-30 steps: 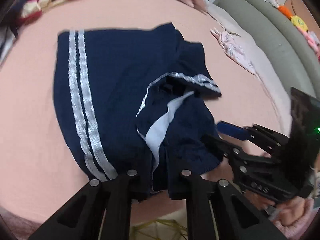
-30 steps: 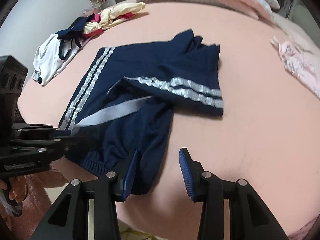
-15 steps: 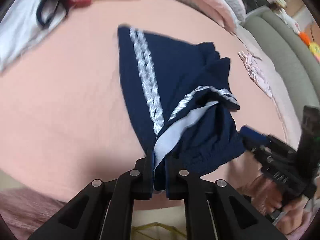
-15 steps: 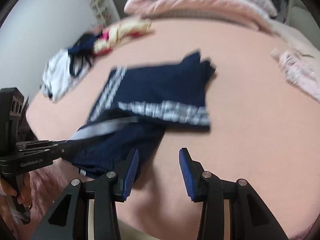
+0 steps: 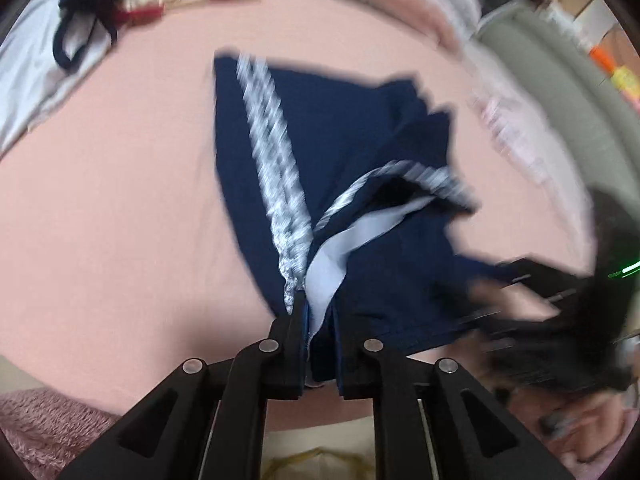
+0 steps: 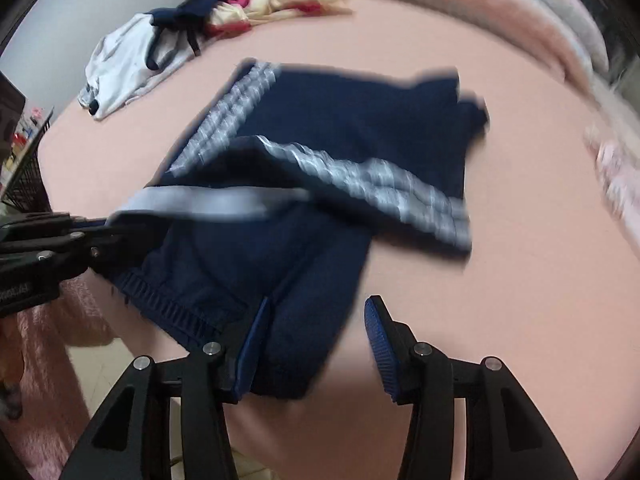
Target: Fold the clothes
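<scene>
Bed (image 5: pixel 120 208), pink sheet, fills both views; blur throughout.

Shorts (image 5: pixel 344 152), navy with pale side stripes, lie at centre of bed, partly folded: one striped flap doubled over the lower half, white inner band showing. In right wrist view the shorts (image 6: pixel 320 128) spread from centre toward 7 o'clock, elastic waistband at near edge.

Clothes pile (image 6: pixel 160 44), white, navy and yellow pieces, at 11 o'clock on the bed, well apart from shorts. Pink bedding (image 6: pixel 500 8) heaped at 1 o'clock. Small pink garment (image 6: pixel 616 176) at 3 o'clock, too blurred to identify. Grey sofa (image 5: pixel 568 92) at 2 o'clock in left wrist view.

Left claw (image 5: pixel 320 320): narrow, jaws easing apart a little, pads pinched on the waistband corner with white band and stripe end between them. Same left claw (image 6: pixel 100 236) enters right wrist view at 9 o'clock, cloth stretched from its tip.

Right claw (image 6: pixel 316 328): jaws opening, about half wide. Lower edge of shorts lies between the blue pads (image 6: pixel 378 336); left pad touches cloth, right pad stands clear over bare sheet. No grip. In left wrist view the right claw (image 5: pixel 520 280) is a dark blur at 4 o'clock, just beside the shorts' edge.
</scene>
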Tool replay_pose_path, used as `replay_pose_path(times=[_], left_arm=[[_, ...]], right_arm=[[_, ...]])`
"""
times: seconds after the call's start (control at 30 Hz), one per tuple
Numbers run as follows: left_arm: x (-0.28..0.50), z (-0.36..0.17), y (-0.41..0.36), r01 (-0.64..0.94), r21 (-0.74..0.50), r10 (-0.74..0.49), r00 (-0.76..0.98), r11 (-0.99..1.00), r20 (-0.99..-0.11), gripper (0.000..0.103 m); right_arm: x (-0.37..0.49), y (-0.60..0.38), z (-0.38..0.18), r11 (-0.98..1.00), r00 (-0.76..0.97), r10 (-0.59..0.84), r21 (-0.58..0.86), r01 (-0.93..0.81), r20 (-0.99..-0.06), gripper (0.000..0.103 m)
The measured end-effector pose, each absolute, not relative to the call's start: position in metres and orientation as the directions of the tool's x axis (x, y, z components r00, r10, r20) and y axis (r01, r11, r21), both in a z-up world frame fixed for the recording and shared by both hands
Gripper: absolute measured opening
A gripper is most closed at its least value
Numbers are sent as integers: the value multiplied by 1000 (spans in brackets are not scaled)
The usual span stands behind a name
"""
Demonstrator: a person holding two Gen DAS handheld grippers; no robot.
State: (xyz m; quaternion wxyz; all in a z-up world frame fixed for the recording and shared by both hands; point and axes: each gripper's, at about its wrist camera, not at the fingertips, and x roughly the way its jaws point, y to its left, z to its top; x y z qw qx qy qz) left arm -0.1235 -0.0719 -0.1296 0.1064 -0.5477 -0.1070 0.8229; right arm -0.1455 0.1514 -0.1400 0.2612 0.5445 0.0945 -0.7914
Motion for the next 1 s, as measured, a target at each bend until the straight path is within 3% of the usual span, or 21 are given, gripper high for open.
replay_pose_path(times=[0.13,0.27,0.37,0.43,0.5,0.6,0.7,0.73,0.83,1.0], left_arm=[[-120,-124,-55,-108,-158,189,-398,-981,-898,11],[-119,-126,-60,-101,-86,118,-382,-991,-917,10],[-120,-116,-73,-69,-117,134,-362,-991,-923,10],[-125,-102,-80,-12,-131,126,-373,-991,-919,11],[-132,-89,-82,29,-120,100,-385,-992,-918,11],[-147,-79,-54,-92,-39,73,-403,-995,-912,11],[-162,-75,-25,-188,43,44,-431,-981,-901,11],[-169,-75,-14,-212,51,49,-443,-976,-895,13],[-182,-85,12,-349,-39,195,-424,-936,-884,39],[-202,-107,43,-451,-6,226,-436,-892,-871,41]], right_arm=[[-146,174,-132,-862,-277,-322,159,481,-905,55],[-147,173,-137,-880,-328,-185,8,475,-926,58],[-148,177,-138,-878,-337,-181,-3,479,-924,58],[-163,199,-133,-906,-294,-248,113,408,-923,58],[-178,215,-133,-937,-301,-141,29,347,-943,58],[-198,222,-141,-920,-281,-81,-37,390,-956,58],[-215,218,-143,-903,-263,-183,56,426,-947,58],[-220,214,-144,-897,-275,-210,73,435,-938,58],[-231,206,-150,-896,-322,-276,122,427,-905,58],[-244,221,-157,-892,-400,-398,246,380,-825,57]])
